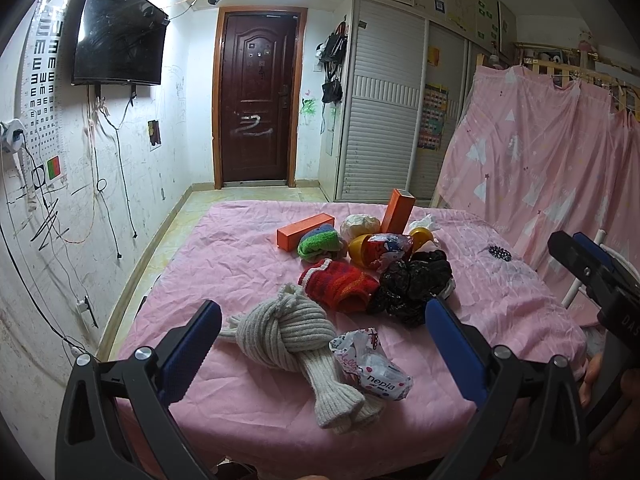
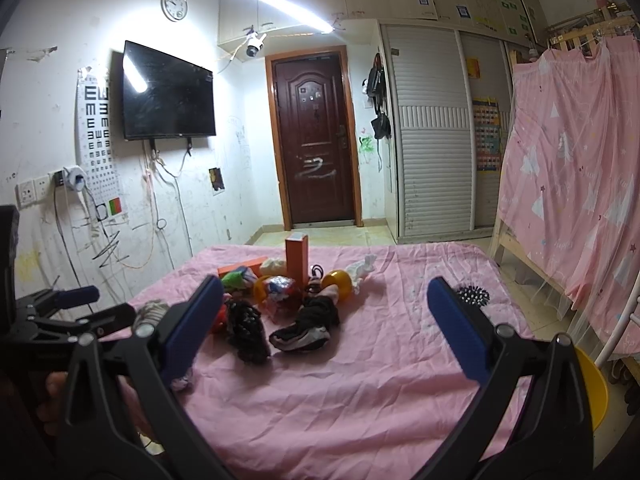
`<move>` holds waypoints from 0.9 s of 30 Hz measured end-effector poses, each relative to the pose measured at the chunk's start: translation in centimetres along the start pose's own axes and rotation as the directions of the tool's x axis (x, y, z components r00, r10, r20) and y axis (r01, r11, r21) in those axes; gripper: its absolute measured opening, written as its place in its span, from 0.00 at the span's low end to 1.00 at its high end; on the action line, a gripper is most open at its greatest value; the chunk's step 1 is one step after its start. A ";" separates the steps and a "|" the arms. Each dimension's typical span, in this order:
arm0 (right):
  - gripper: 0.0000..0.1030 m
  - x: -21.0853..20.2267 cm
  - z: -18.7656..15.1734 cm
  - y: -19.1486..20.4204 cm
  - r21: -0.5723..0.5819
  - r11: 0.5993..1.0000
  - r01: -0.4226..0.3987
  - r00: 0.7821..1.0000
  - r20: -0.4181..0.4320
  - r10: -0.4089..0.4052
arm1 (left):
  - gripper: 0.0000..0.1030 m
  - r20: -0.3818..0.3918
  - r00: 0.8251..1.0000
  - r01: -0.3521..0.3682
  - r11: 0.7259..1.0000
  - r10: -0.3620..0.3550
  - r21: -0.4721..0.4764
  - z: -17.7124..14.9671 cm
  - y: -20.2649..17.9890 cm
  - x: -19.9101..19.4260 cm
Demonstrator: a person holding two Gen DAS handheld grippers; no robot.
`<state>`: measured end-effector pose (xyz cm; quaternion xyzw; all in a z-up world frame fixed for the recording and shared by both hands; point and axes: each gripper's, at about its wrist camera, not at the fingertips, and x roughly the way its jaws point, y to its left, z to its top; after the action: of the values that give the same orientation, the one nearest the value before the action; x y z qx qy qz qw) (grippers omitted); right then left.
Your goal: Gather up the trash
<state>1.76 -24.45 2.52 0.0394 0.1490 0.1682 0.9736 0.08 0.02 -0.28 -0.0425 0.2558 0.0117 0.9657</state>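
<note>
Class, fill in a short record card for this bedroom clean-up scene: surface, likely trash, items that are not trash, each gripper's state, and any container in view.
surface: pink bed sheet
likely trash: nepia tissue wrapper, black plastic bag, crumpled white tissue
not trash: beige knitted sock bundle, red knitted sock, two orange boxes
left gripper: open, empty
right gripper: open, empty
container: yellow bin at the bed's right edge

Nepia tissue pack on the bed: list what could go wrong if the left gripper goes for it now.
1. The nepia tissue pack lies against the knotted beige sock; the open left gripper spans both, so it may pinch the sock too.
2. The crinkled wrapper might slip from the blue pads.
3. Trash sits mixed with clothing: the black plastic bag touches the red sock, so sorting errors are likely.
</note>
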 end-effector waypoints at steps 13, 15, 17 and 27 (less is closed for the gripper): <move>0.96 0.0 0.1 0.0 0.001 1.000 0.000 1.000 0.001 0.000 | 0.92 0.000 1.000 0.000 1.000 0.000 0.002 0.0 0.0 0.0; 0.96 0.1 -0.1 0.1 -0.002 1.000 0.003 1.000 0.001 -0.003 | 0.92 0.000 1.000 0.000 1.000 0.000 0.002 0.0 0.0 0.0; 0.96 0.0 -0.1 0.0 0.000 1.000 0.003 1.000 0.002 -0.003 | 0.92 -0.001 1.000 0.000 1.000 0.000 0.002 0.0 0.0 0.0; 0.96 -0.1 0.0 0.0 -0.002 1.000 0.003 1.000 0.001 -0.003 | 0.92 -0.002 1.000 0.000 1.000 0.000 0.003 0.0 0.0 0.0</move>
<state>1.67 -24.50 2.55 0.0384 0.1486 0.1670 0.9739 0.13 -0.01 -0.28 -0.0412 0.2568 0.0112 0.9655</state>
